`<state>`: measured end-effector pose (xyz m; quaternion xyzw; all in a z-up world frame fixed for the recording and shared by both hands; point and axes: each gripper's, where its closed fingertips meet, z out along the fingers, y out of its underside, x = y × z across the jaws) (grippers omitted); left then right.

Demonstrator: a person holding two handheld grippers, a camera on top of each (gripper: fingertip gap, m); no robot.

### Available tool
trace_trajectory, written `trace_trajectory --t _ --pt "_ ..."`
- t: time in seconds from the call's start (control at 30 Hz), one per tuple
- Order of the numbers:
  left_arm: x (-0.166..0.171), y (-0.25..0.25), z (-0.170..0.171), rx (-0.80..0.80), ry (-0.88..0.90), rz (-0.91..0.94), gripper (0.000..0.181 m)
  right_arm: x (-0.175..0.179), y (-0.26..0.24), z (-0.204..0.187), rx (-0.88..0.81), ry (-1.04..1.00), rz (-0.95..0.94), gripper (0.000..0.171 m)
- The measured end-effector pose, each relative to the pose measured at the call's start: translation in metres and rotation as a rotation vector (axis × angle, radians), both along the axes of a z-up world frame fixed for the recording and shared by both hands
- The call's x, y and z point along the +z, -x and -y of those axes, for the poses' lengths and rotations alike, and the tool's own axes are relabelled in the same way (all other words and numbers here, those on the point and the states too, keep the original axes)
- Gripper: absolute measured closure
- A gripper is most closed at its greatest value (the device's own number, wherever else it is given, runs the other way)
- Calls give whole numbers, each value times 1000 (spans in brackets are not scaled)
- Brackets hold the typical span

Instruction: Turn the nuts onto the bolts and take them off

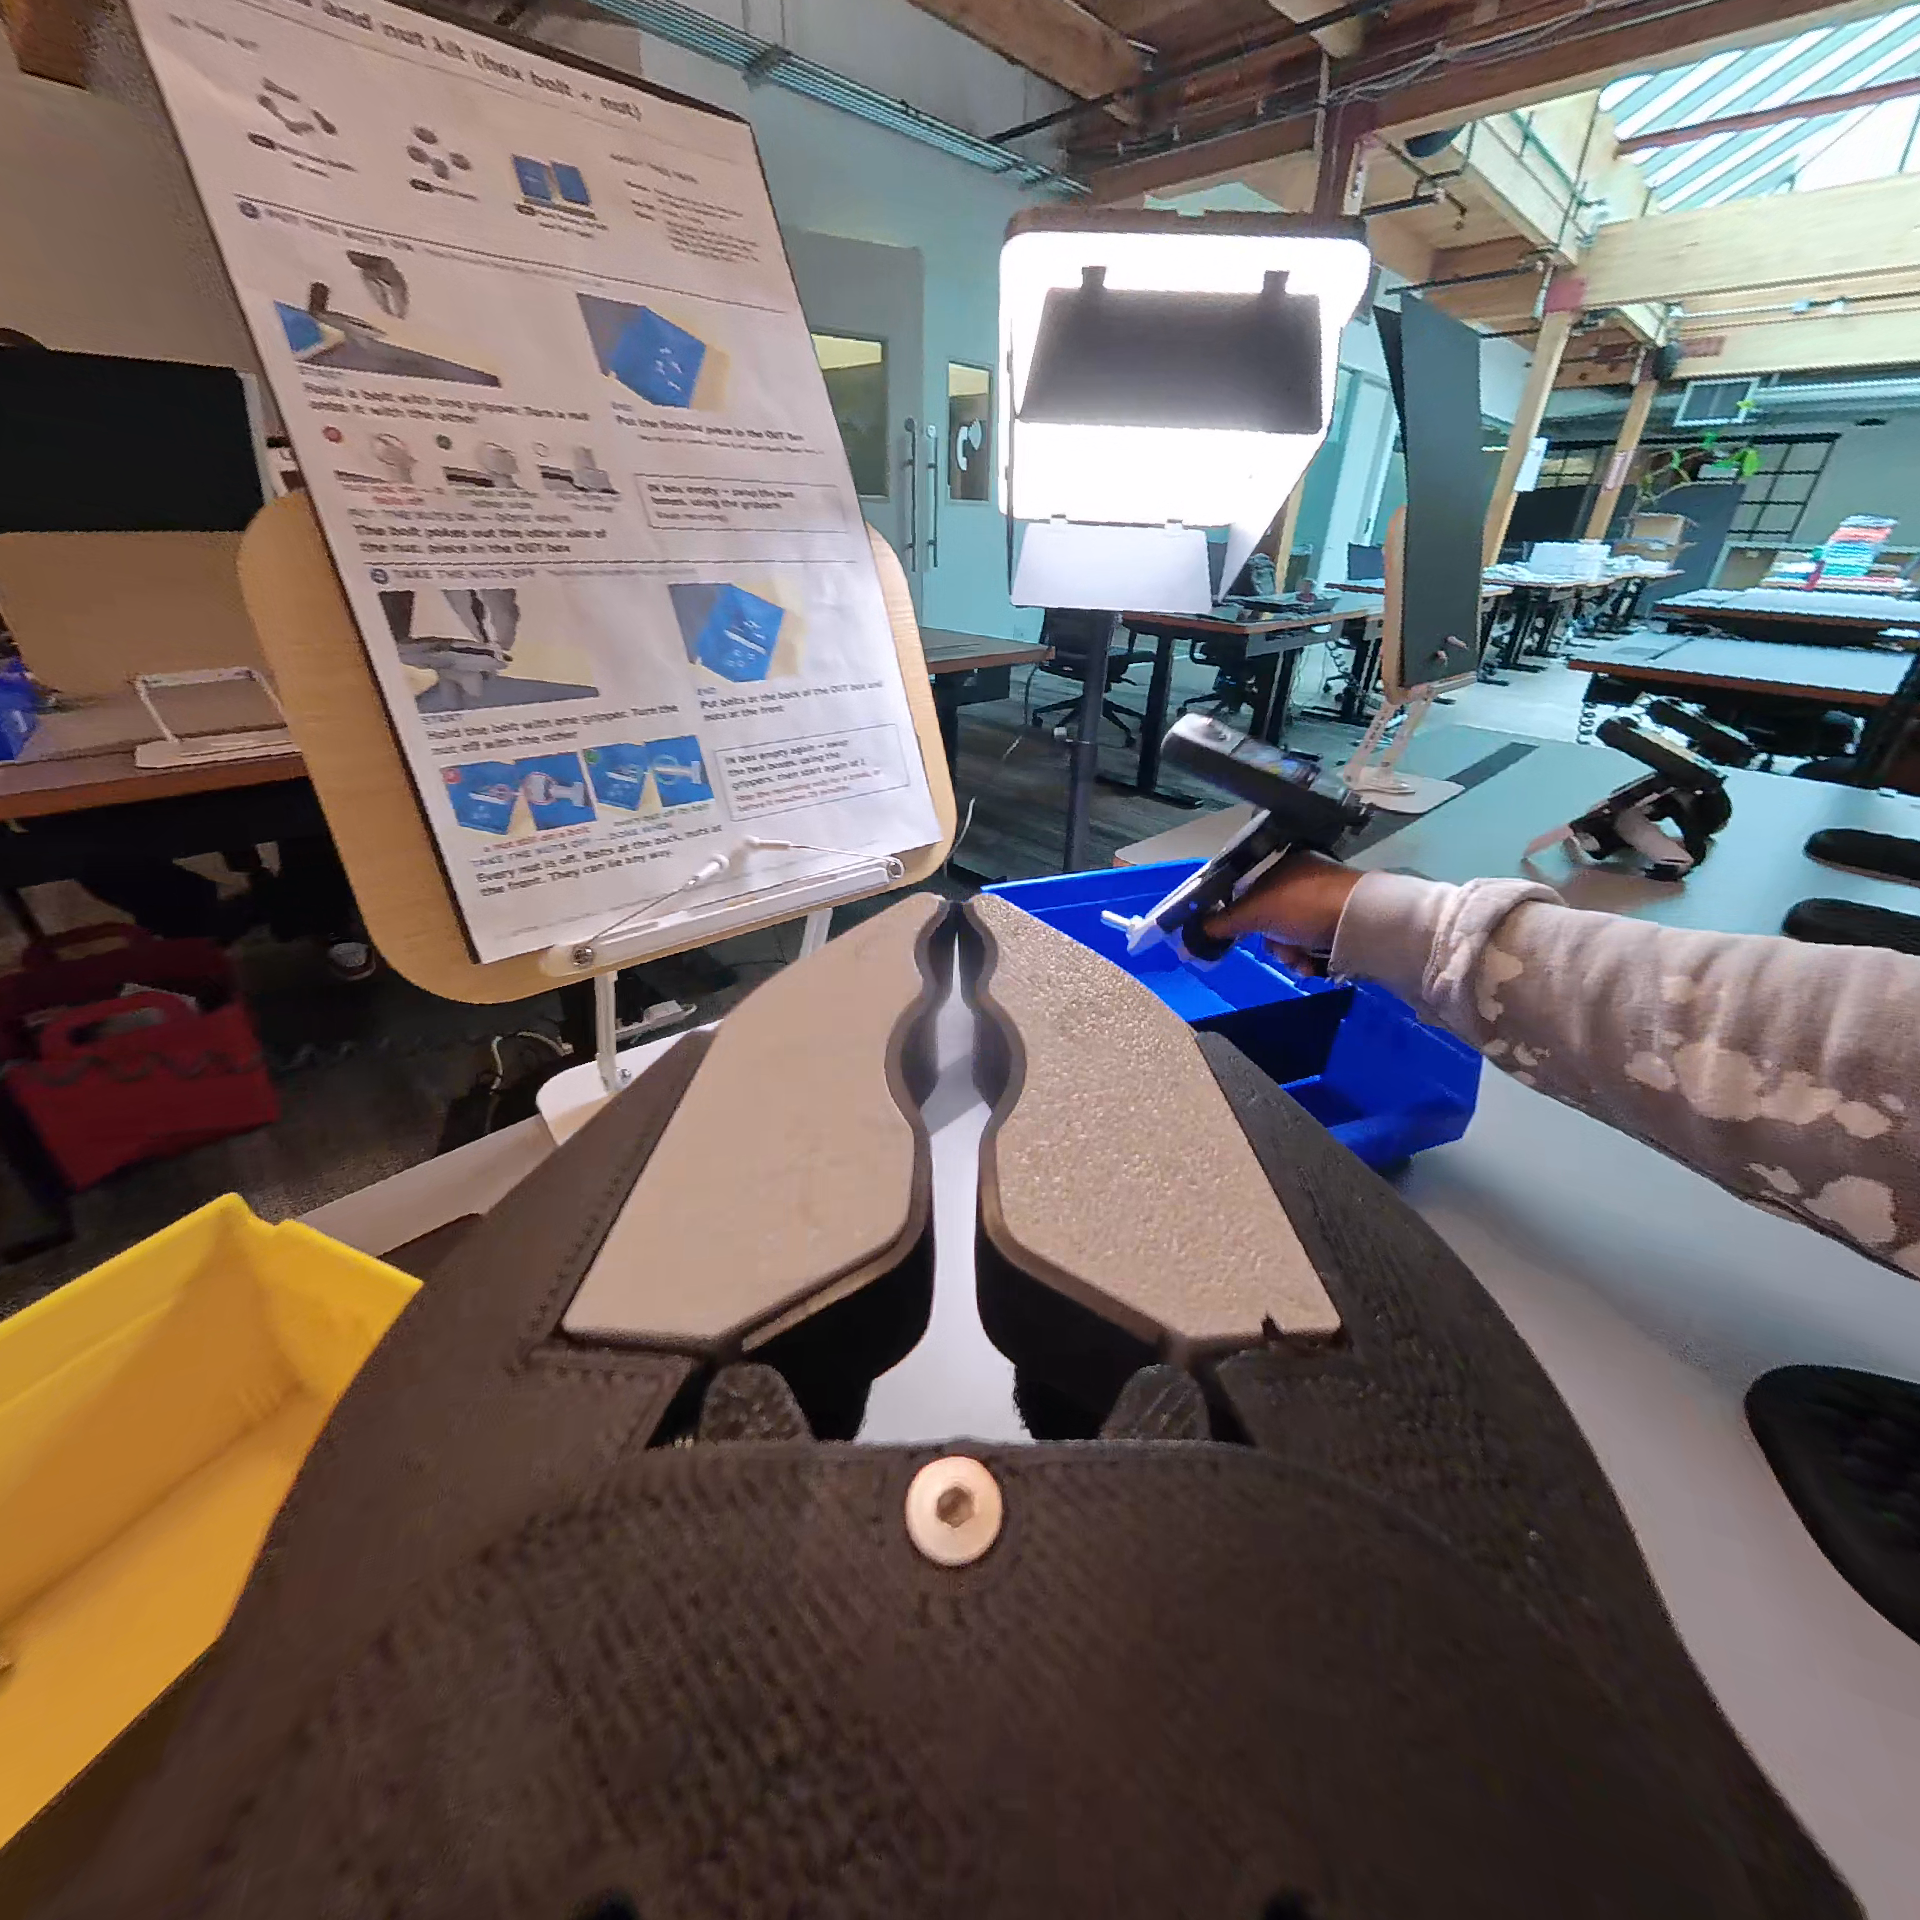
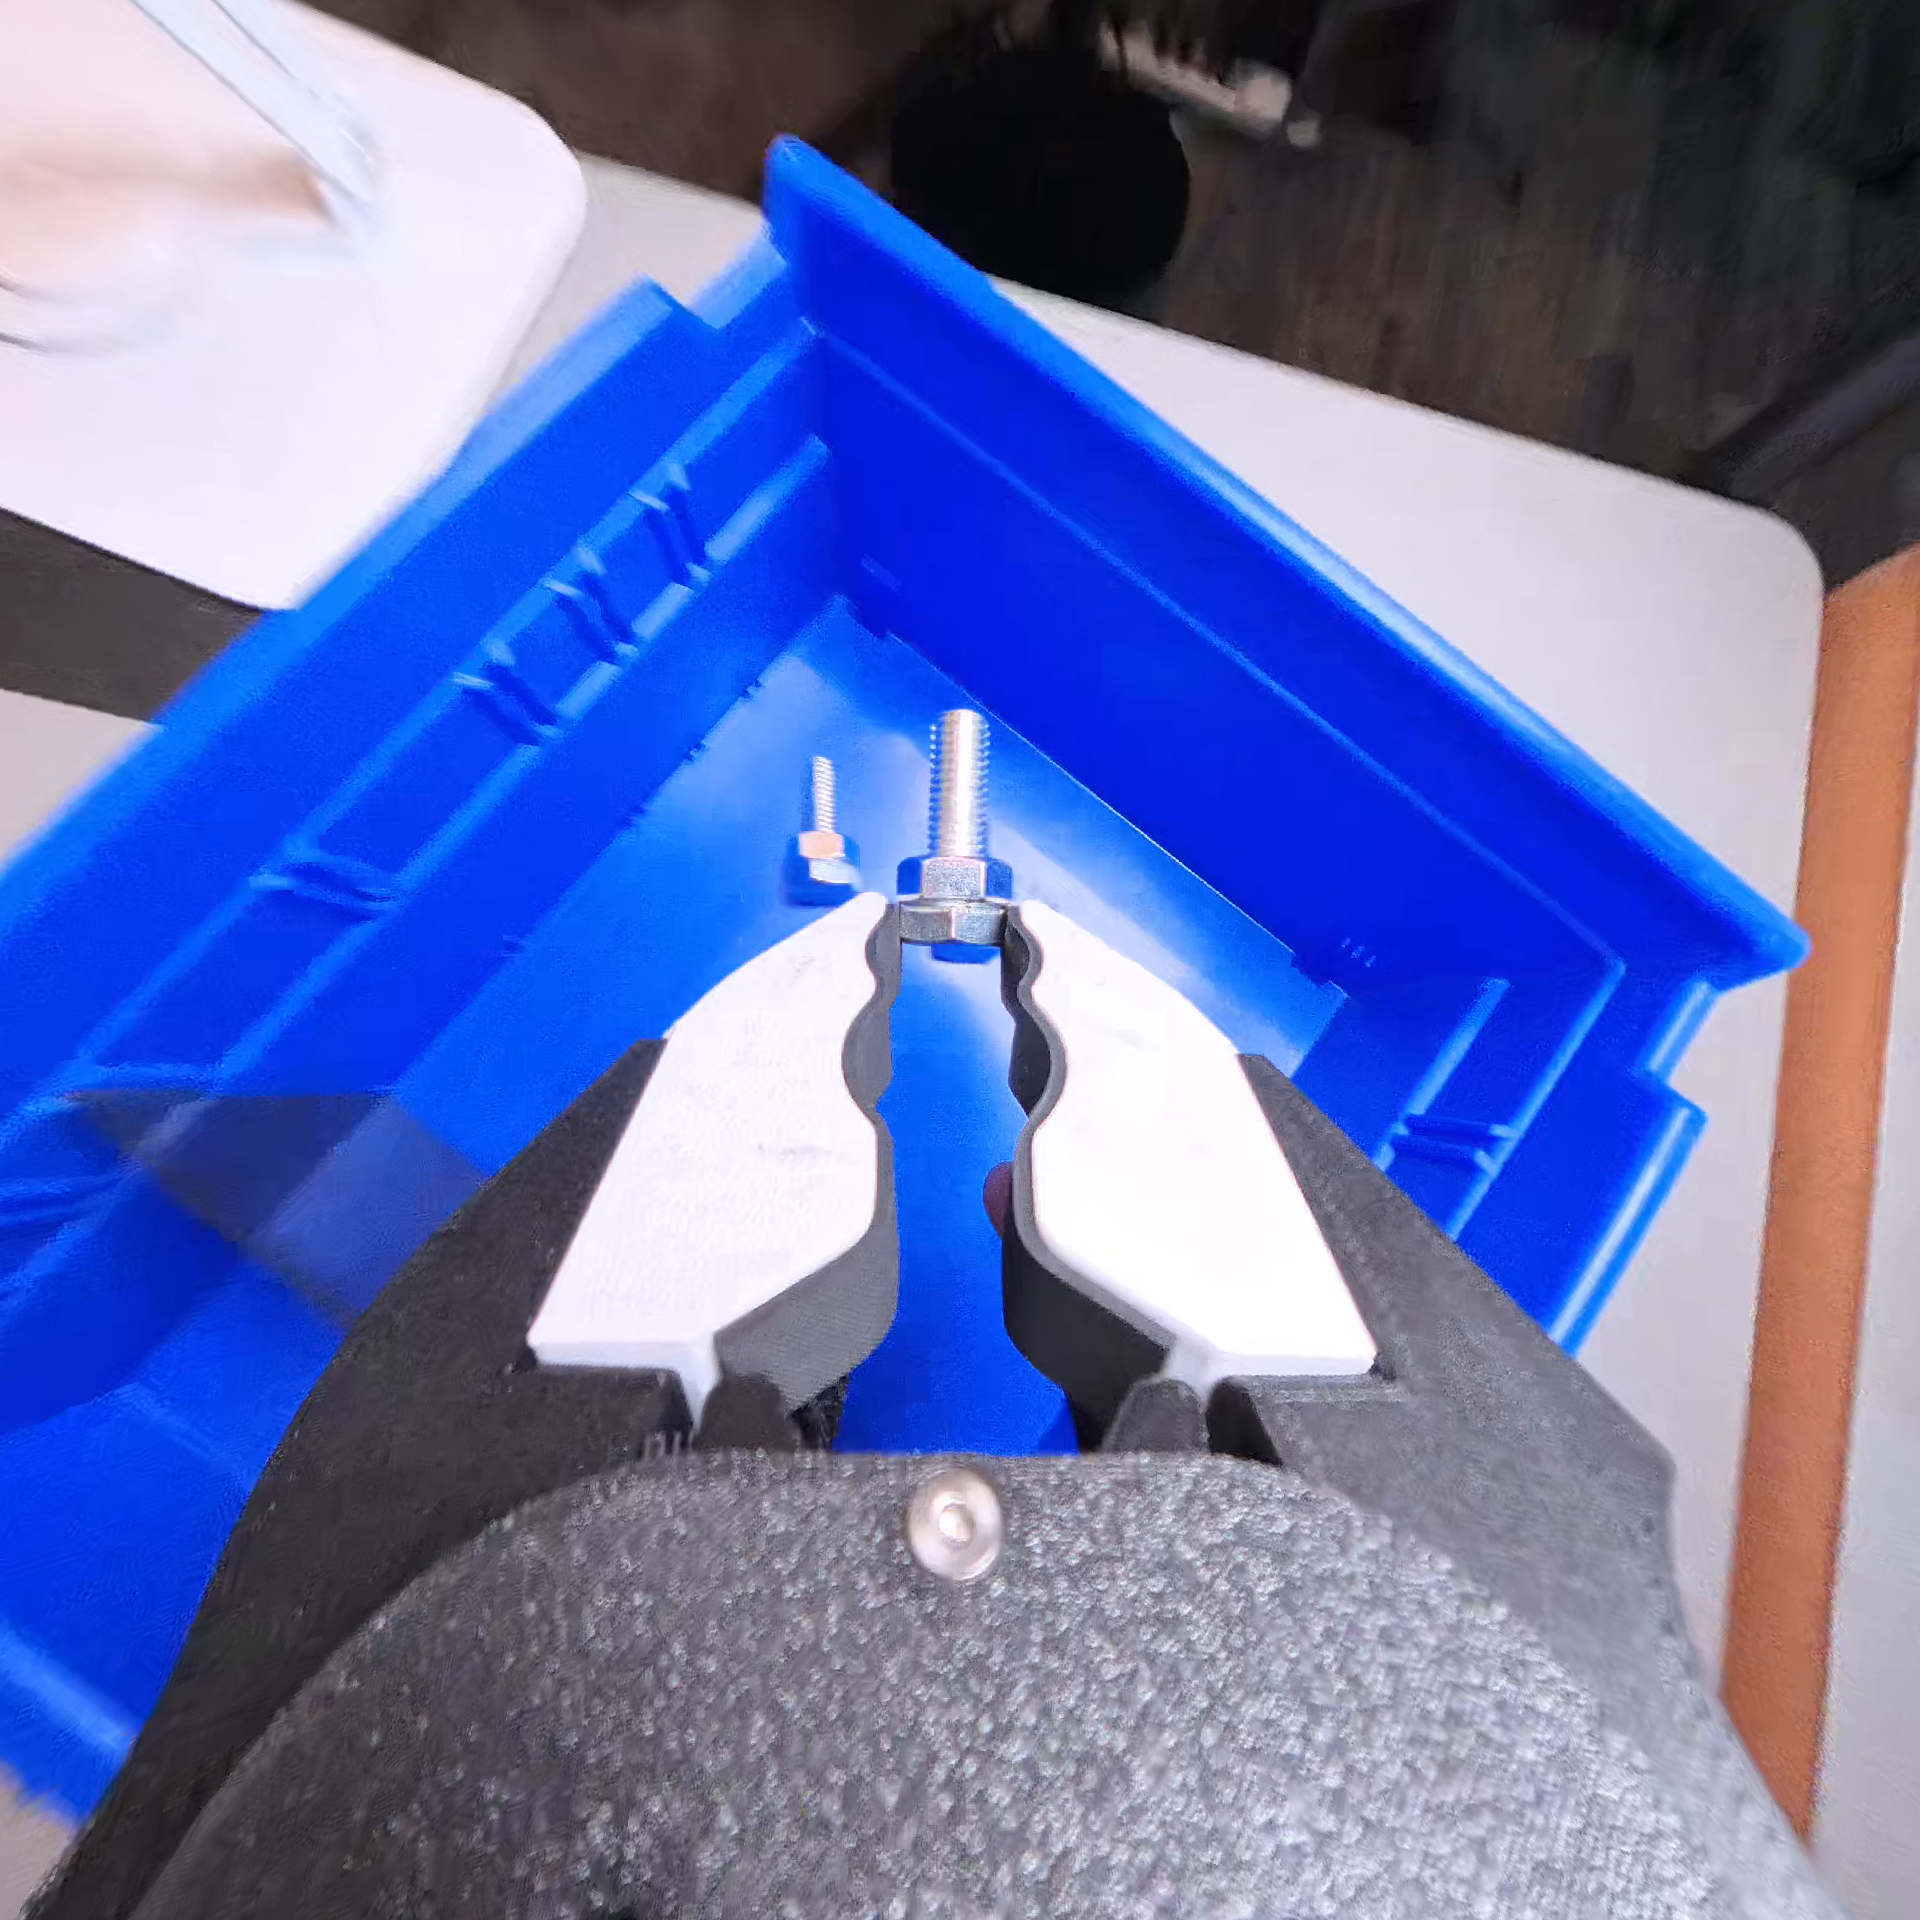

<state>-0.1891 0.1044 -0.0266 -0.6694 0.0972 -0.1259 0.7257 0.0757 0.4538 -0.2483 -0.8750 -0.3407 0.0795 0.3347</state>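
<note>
My right gripper (image 2: 951, 920) is shut on the hex head of a silver bolt (image 2: 961, 790). A nut (image 2: 956, 876) sits on the thread right against the head. The bolt points away from me over the back corner of the blue bin (image 2: 1247, 644). A smaller bolt with a nut (image 2: 823, 831) lies on the bin floor just left of it. My left gripper (image 1: 958, 914) is shut, its fingertips meet with nothing between them, and it hangs above the table left of the blue bin (image 1: 1382, 1081). The right gripper (image 1: 1132, 925) also shows there, held by a hand over the bin.
A yellow bin (image 1: 156, 1403) stands at the lower left. An instruction sheet on a wooden stand (image 1: 540, 520) rises just behind my left gripper. A bright lamp on a pole (image 1: 1174, 416) stands farther back. The table's wooden edge (image 2: 1829, 1039) runs right of the blue bin. There is about 50 cm between the tips of the two grippers.
</note>
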Motion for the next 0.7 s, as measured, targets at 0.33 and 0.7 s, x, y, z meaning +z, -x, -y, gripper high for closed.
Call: trace_trajectory --t 0.33,0.7 --pt "0 27 0 43 -2 32 181 -62 -29 -28 -139 133 348 153" --pt "-3 38 0 88 8 9 181 -7 -12 -12 -41 14 139 141"
